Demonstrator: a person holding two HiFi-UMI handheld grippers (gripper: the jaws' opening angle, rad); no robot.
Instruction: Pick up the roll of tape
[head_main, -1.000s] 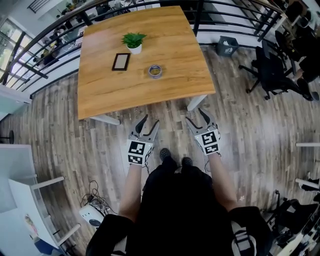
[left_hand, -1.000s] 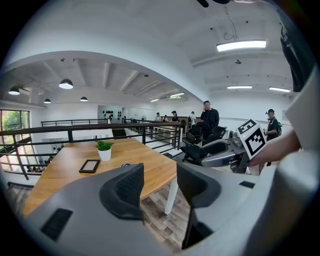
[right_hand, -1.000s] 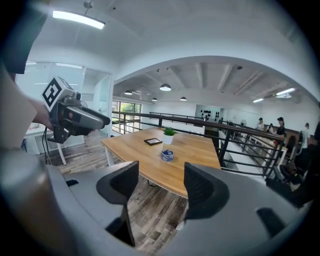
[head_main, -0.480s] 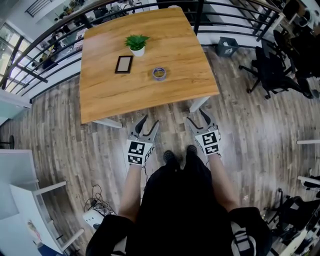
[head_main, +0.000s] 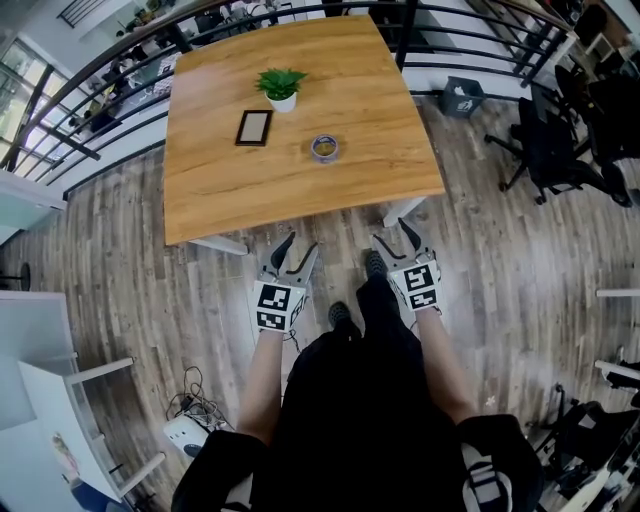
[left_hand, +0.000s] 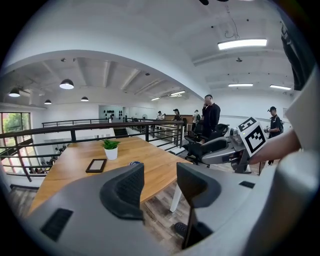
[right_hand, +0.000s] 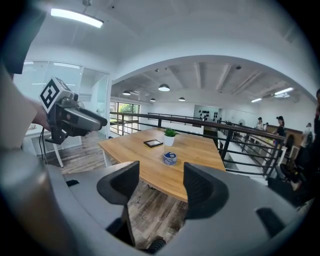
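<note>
The roll of tape (head_main: 324, 148), blue-grey with a tan core, lies flat near the middle of the wooden table (head_main: 220, 190). It shows past the right gripper's jaws as a small blue roll of tape (right_hand: 170, 158), and its top edge peeks over the left jaw as the roll of tape (left_hand: 134, 163). My left gripper (head_main: 292, 246) and right gripper (head_main: 391, 231) hang over the floor, short of the table's near edge. Both stand open with nothing between the jaws.
A small potted plant (head_main: 281, 86) and a dark-framed tablet (head_main: 254, 127) sit behind the tape. A black railing (head_main: 120, 70) runs round the table's far side. Office chairs (head_main: 560, 150) and a bin (head_main: 464, 97) stand at the right. Several people (left_hand: 211, 117) stand beyond the table.
The table and the things on it have slid a little nearer in the head view as the person steps forward. Both grippers keep the same open pose.
</note>
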